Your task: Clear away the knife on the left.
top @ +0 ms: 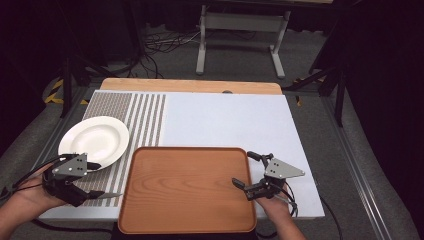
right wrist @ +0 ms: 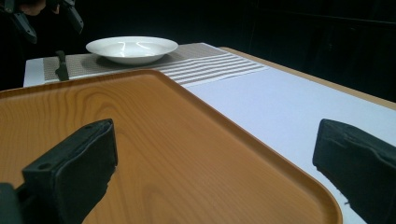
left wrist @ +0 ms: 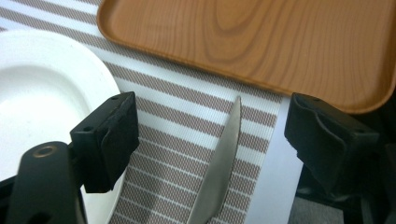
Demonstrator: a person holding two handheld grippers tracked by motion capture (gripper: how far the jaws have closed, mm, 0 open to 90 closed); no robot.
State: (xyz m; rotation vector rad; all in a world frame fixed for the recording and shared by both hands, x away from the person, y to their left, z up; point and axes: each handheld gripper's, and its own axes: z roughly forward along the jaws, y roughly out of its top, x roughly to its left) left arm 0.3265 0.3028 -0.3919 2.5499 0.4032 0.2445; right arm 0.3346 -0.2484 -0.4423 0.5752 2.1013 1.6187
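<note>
knife flat on striped mat, tip twd tray, between wide-apart jaws of left gripper, ungripped

No readable text, label, brand or number appears on anything here (tray, plate and mat are unmarked).

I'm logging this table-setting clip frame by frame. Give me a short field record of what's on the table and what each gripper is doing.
surface: white table with a striped mat at its left
plate: white plate, empty, on the mat
knife: knife flat on the mat, between plate and tray
tray: wooden tray, empty
left gripper: left gripper open, jaws either side of the knife, not pressing it
right gripper: right gripper open, jaws either side of the tray's right edge
</note>
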